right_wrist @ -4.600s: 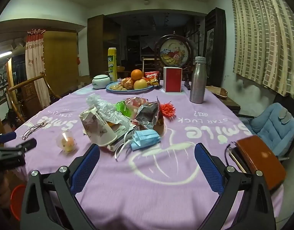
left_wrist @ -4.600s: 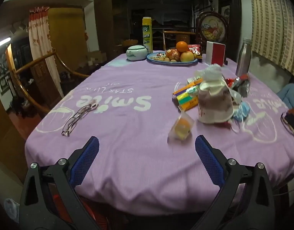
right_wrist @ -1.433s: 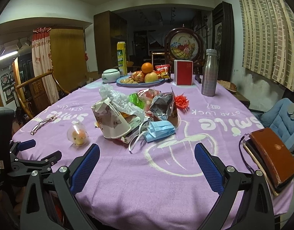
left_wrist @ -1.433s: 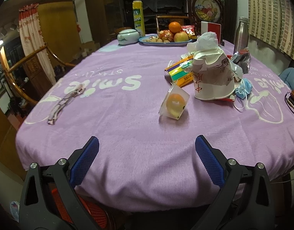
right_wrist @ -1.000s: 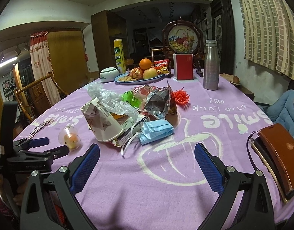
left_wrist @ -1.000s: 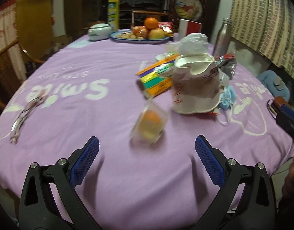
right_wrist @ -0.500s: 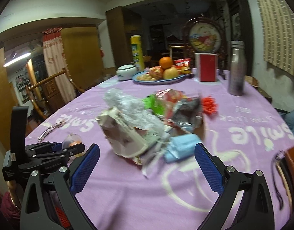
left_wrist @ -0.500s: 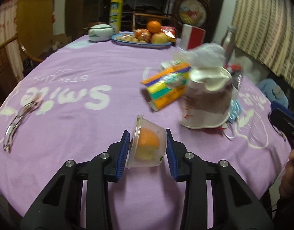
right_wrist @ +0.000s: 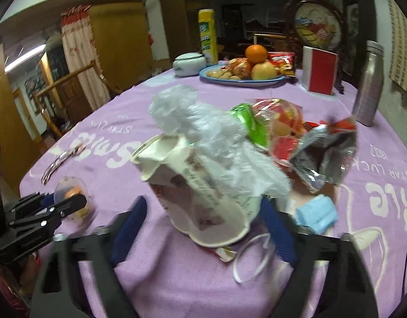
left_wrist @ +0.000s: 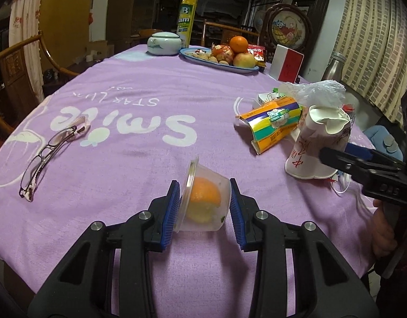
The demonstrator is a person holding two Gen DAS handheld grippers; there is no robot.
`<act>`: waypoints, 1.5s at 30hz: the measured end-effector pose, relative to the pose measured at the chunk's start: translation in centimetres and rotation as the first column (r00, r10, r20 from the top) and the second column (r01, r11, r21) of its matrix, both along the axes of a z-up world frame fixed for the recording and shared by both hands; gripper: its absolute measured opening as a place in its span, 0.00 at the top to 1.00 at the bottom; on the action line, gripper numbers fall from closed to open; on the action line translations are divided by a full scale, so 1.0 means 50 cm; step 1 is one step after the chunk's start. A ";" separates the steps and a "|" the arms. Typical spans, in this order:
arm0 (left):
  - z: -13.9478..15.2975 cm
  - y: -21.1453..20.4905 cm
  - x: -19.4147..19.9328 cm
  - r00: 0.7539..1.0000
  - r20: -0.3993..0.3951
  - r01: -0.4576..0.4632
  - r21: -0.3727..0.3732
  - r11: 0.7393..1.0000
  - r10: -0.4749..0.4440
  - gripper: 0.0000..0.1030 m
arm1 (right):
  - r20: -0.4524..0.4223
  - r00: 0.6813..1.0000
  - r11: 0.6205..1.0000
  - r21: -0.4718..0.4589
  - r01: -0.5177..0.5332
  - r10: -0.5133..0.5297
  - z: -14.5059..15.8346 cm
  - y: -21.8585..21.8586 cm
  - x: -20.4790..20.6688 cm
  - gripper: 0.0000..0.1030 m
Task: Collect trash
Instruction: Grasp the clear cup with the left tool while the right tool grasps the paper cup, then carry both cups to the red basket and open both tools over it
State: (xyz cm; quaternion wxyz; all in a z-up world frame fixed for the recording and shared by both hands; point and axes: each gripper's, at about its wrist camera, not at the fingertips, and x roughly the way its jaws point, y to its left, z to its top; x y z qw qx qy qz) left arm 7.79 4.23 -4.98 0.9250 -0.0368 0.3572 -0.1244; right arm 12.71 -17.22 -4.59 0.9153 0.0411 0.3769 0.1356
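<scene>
A clear plastic cup [left_wrist: 203,201] with an orange piece of fruit inside lies on its side on the purple tablecloth [left_wrist: 124,92]. My left gripper [left_wrist: 203,185] is shut on it, blue pads pressing both sides; in the right wrist view this gripper [right_wrist: 68,201] and the plastic cup [right_wrist: 71,188] show at the left. A crushed white paper cup [right_wrist: 203,201] stands between the jaws of my right gripper [right_wrist: 203,204], which are closing. A small gap still shows at the left pad. From the left wrist view the right gripper [left_wrist: 336,155] reaches the paper cup [left_wrist: 317,143].
Behind the paper cup lie a plastic bag [right_wrist: 203,127], snack wrappers [right_wrist: 325,153], a blue face mask [right_wrist: 317,214] and a yellow carton [left_wrist: 272,124]. Glasses [left_wrist: 47,156] rest at the left. A fruit plate [left_wrist: 219,65], red box [right_wrist: 320,74] and metal bottle [right_wrist: 367,84] stand farther back.
My left gripper closed on the plastic cup and keeps hold of it. My right gripper moved forward to the paper cup and its jaws have narrowed around it.
</scene>
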 end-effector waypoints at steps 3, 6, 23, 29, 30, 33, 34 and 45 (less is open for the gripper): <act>0.003 0.005 -0.005 1.000 0.010 -0.004 -0.004 1.000 0.004 0.64 | 0.017 0.998 0.991 0.121 -0.056 0.054 0.006 -0.006 -0.016 0.69; 0.009 0.011 -0.013 1.000 0.022 -0.006 -0.004 1.000 0.006 0.64 | 0.060 0.996 0.987 0.143 -0.075 0.067 0.025 -0.004 -0.044 0.69; 0.042 0.014 -0.067 0.999 0.049 0.008 -0.027 1.000 -0.007 0.63 | 0.119 0.991 0.971 0.224 -0.080 0.054 0.064 -0.050 -0.134 0.69; 0.007 -0.020 -0.037 1.000 0.001 0.001 0.007 1.000 -0.001 0.25 | 0.117 0.993 0.972 0.233 -0.041 0.014 0.061 -0.080 -0.146 0.69; 0.001 -0.020 -0.026 1.000 -0.010 -0.015 0.011 1.000 0.015 0.25 | 0.124 0.992 0.970 0.242 -0.034 0.004 0.064 -0.089 -0.152 0.69; -0.012 -0.015 0.007 0.997 -0.040 -0.065 0.019 0.998 0.066 0.25 | 0.140 0.990 0.967 0.256 -0.010 -0.027 0.073 -0.117 -0.157 0.69; -0.012 -0.014 0.013 0.997 -0.037 -0.072 0.021 0.997 0.073 0.25 | 0.142 0.989 0.967 0.256 -0.003 -0.034 0.075 -0.124 -0.158 0.69; 0.037 -0.014 -0.031 0.999 0.041 -0.007 -0.012 1.000 0.008 0.62 | 0.186 0.980 0.954 0.301 0.005 -0.064 0.101 -0.156 -0.177 0.69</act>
